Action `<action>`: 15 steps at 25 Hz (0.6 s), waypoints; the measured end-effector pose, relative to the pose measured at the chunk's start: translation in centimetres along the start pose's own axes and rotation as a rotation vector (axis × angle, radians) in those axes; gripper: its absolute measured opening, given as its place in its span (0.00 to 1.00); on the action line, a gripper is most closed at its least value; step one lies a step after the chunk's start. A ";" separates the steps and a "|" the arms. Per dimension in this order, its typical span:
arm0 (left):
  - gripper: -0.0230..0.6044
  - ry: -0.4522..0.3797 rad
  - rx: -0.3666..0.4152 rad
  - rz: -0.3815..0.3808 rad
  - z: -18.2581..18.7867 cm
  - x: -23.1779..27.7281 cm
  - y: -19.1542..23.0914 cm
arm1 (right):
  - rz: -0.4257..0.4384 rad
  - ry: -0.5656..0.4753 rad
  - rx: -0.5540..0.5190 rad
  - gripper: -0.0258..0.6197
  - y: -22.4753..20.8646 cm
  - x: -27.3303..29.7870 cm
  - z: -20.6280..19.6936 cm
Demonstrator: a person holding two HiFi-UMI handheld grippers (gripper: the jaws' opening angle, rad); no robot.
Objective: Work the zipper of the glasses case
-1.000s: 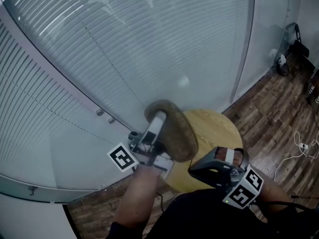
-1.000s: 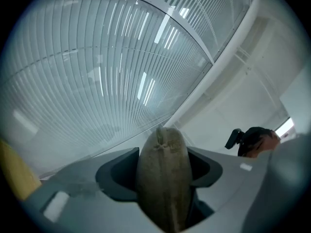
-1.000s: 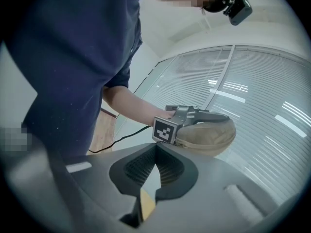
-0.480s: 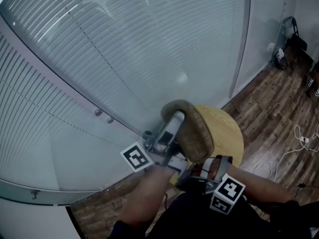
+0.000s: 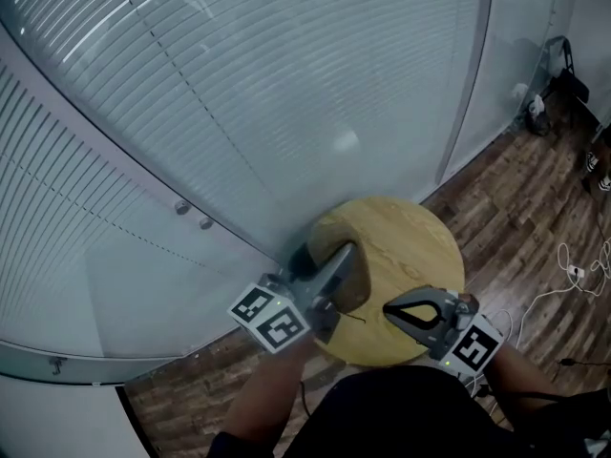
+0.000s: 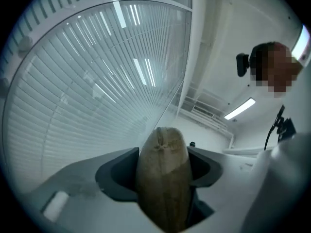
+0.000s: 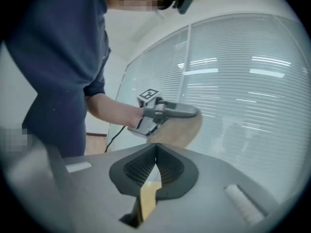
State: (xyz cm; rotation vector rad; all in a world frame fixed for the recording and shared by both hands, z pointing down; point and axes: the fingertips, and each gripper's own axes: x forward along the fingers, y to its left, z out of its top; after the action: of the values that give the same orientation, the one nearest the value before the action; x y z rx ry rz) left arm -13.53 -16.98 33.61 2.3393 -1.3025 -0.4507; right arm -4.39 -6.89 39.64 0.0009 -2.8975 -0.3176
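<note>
Quick update on the zipper job. The left tongs (image 6: 163, 165) are clamped on the glasses case (image 5: 357, 288). The left gripper view shows both pads pressed into its brown fabric sides, with one rounded end and its seam facing the camera.

What's changed: a second ago we had the case held up high in front of the window blinds (image 5: 239, 113), broad side toward the head camera. Now it's down at roughly the 9 o'clock edge of the round wooden desk (image 5: 415, 241), and the left tongs have rolled over on the way. We can't tell whether the case actually touches the desk or just hangs low over it.

The right tongs (image 7: 155, 165) are fully shut, pads together, and as far as we can see they've got hold of nothing. A sliver of tan shows in the gap under the pads, which we take for the desk below, though we're not sure. Half a second ago they were tucked right under the case. Now they sit apart from it at about 5 o'clock on the desk's edge.

Our read is that the case has been brought down to working height, but nobody's on the zipper. We can't make out the pull in any view, so the right tongs will need to open and find it first.
</note>
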 end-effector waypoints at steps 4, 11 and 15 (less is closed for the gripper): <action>0.50 0.043 0.110 0.063 -2.1 -1.1 1.7 | -0.185 -0.077 0.087 0.05 -4.6 -2.2 -0.5; 0.50 0.099 0.296 0.148 -4.2 -2.8 2.4 | -0.449 -0.158 0.362 0.05 -9.8 -6.0 -4.2; 0.50 0.123 0.330 0.211 -5.5 -4.1 3.6 | -0.589 -0.150 0.487 0.05 -12.0 -7.6 -6.9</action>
State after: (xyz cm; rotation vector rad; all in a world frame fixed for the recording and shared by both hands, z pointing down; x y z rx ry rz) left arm -15.63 -13.99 40.46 2.4032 -1.6433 -0.0242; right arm 4.27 -19.94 41.90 0.9504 -2.9745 0.3190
